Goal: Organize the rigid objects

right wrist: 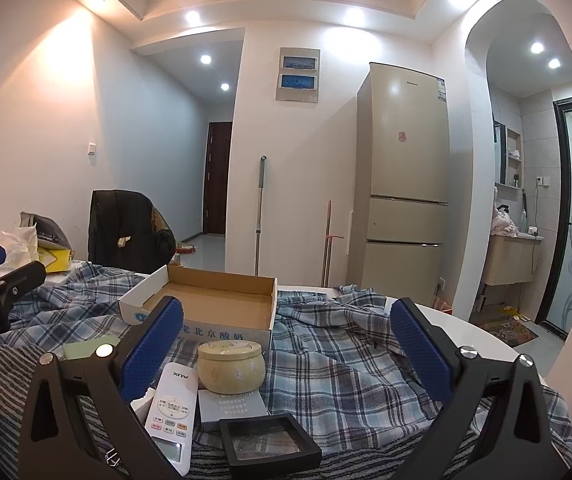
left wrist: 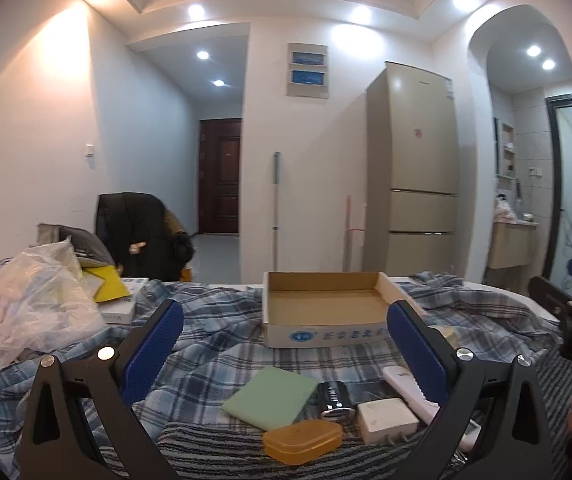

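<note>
1. the left gripper (left wrist: 285, 340) hangs with its blue-padded fingers spread wide and nothing between them; the right gripper (right wrist: 286, 340) is likewise spread wide and holds nothing.
2. open room: in the right wrist view the plaid cloth (right wrist: 346, 368) lies bare across the middle right of the frame, and the white table edge (right wrist: 482, 332) curves away at the right. in the left wrist view the cloth is bare at the lower left, between the left finger and the small things.
3. the crowded edge is the left of the left wrist view: a crumpled plastic bag (left wrist: 25, 300) and a yellow packet (left wrist: 107, 284).
4. the cardboard box (left wrist: 326, 312) sits open-topped at centre frame, beyond the fingertips; its visible floor is bare.
5. nearer than the box, at the lower centre of the left wrist view: a green pad (left wrist: 273, 396), an orange case (left wrist: 302, 440) in front of it, a shiny metal cylinder (left wrist: 336, 400) and a white adapter (left wrist: 386, 420) just beside it.
6. in the right wrist view, lower centre: a cream lidded tin (right wrist: 231, 366) just before the box, a white remote (right wrist: 171, 408) beside it, a grey card (right wrist: 231, 406) and a black framed case (right wrist: 269, 440) closest to the lens.
</note>
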{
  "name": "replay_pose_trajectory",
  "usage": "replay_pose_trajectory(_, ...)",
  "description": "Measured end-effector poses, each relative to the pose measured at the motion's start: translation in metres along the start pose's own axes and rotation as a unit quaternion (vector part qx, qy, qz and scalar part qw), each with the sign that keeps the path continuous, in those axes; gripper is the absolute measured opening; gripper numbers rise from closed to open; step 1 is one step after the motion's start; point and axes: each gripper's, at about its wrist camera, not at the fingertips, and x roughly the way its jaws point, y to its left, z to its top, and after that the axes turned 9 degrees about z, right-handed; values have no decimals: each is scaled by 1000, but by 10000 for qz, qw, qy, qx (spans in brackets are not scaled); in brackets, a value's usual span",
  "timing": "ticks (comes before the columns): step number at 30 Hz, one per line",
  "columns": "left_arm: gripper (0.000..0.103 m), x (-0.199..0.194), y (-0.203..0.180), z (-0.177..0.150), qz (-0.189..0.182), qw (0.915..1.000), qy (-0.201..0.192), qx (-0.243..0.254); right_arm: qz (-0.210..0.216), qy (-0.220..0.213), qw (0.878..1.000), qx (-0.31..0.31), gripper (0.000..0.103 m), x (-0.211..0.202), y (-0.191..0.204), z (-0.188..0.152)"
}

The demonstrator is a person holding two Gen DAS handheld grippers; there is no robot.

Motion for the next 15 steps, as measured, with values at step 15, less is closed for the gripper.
replay_pose_trajectory(15, 103, -4, -3, 3, -6, 9999, -139, 103, -238, 36, 9995, -181, 103, 1, 4, 1)
